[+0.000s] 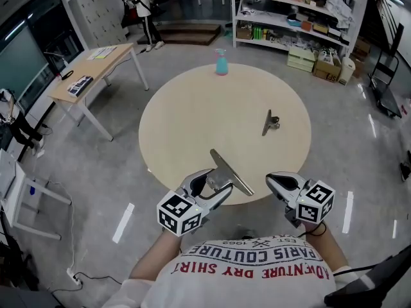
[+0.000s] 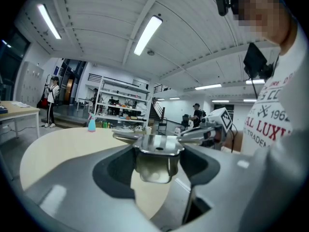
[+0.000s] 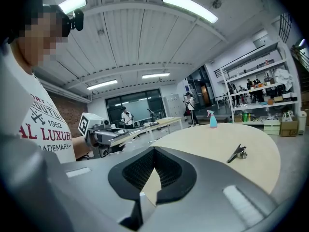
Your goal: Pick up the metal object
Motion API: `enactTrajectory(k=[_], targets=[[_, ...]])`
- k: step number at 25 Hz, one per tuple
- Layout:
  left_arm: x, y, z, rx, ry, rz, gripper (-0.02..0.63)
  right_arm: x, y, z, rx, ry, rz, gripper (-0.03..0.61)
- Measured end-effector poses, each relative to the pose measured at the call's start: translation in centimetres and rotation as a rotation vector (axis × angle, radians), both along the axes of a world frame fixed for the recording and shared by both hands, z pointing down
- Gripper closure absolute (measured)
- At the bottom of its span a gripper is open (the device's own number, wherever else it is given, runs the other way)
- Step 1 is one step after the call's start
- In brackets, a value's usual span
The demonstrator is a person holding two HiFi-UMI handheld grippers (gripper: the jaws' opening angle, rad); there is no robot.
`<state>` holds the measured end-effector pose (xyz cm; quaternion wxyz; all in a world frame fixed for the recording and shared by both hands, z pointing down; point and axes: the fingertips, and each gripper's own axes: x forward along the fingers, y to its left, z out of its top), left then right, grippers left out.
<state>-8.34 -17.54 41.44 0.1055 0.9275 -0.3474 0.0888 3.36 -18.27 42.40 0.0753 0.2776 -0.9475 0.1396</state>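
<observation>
A long flat metal object [image 1: 230, 172] sticks up and away from my left gripper [image 1: 215, 186], which is shut on its lower end just off the near edge of the round beige table [image 1: 192, 120]. In the left gripper view the shiny metal object [image 2: 153, 151] sits gripped between the two jaws. A second, smaller metal clip [image 1: 270, 122] lies on the table's right half and also shows in the right gripper view as the clip [image 3: 237, 153]. My right gripper [image 1: 273, 179] hangs beside the left one at the table's near edge, shut and empty.
A blue spray bottle [image 1: 221, 63] stands at the table's far edge. A rectangular wooden desk [image 1: 90, 69] is at the left, shelves [image 1: 289, 18] with goods at the back right. A person [image 1: 144, 11] stands far back.
</observation>
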Motion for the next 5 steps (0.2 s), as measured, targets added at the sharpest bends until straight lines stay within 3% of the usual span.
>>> enactTrajectory(k=[5], targets=[[0.05,-0.53,0.02,-0.003,-0.004,-0.009,0.334,0.32,-0.44,0.1,0.001,0.015,0.002,0.577]])
